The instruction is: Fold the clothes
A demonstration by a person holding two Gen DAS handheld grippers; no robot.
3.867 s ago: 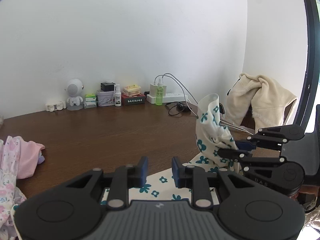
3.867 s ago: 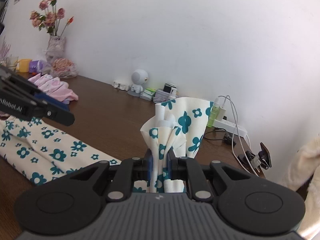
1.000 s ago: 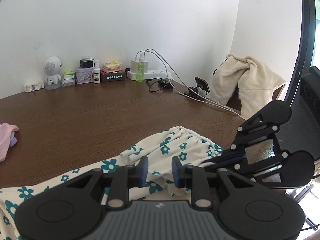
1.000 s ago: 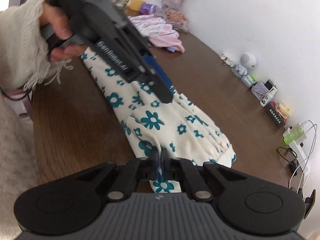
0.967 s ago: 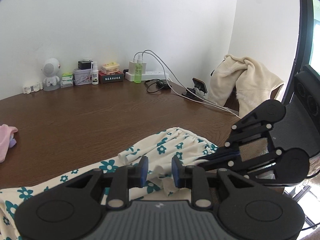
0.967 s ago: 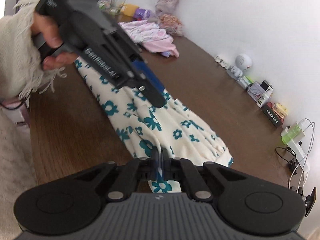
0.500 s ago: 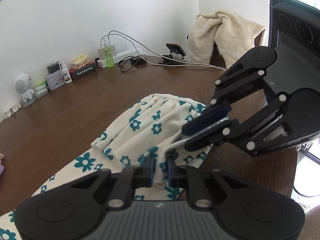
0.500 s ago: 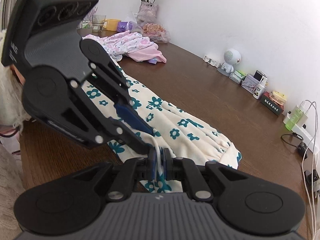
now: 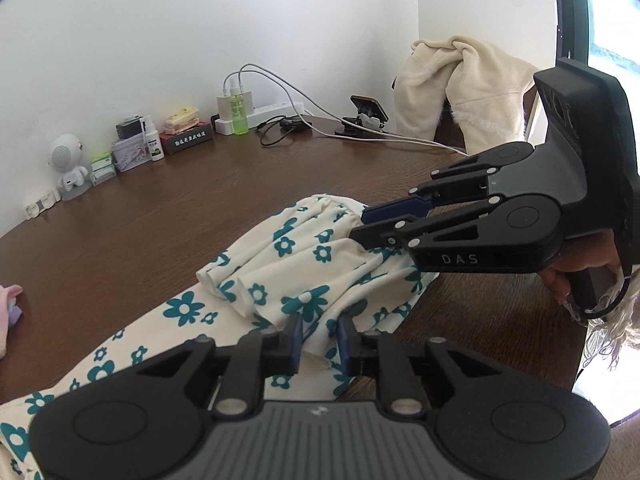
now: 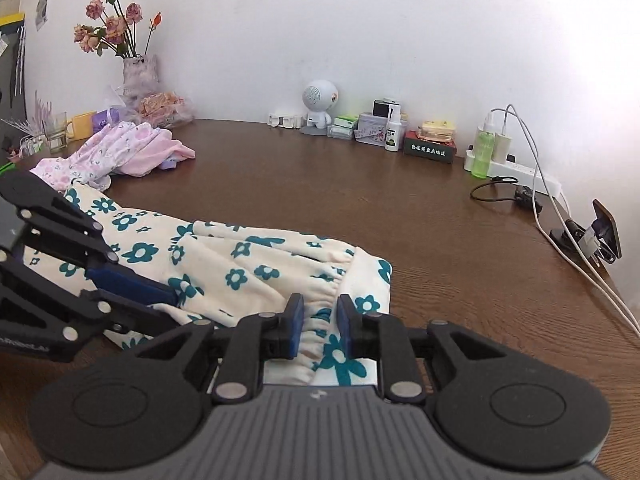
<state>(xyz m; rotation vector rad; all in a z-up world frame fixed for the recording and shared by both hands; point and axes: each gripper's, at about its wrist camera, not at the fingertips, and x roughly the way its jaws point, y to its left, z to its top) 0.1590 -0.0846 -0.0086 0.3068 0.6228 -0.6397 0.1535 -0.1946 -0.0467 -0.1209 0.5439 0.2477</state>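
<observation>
Right gripper sits low over the near end of the floral garment, jaws just eased apart with the gathered waistband loose between them. The left gripper pokes in from the left onto the same cloth. Pink clothes are piled far left on the brown counter.

Cream garment with teal flower print, lower centre. Dark brown wood-grain table. Pink floral clothes at left. White wall. Black grippers, blue pads. White round robot figure mid-top. Green bottle right. Dusty pink flowers upper left. Yellow mug at left.
</observation>
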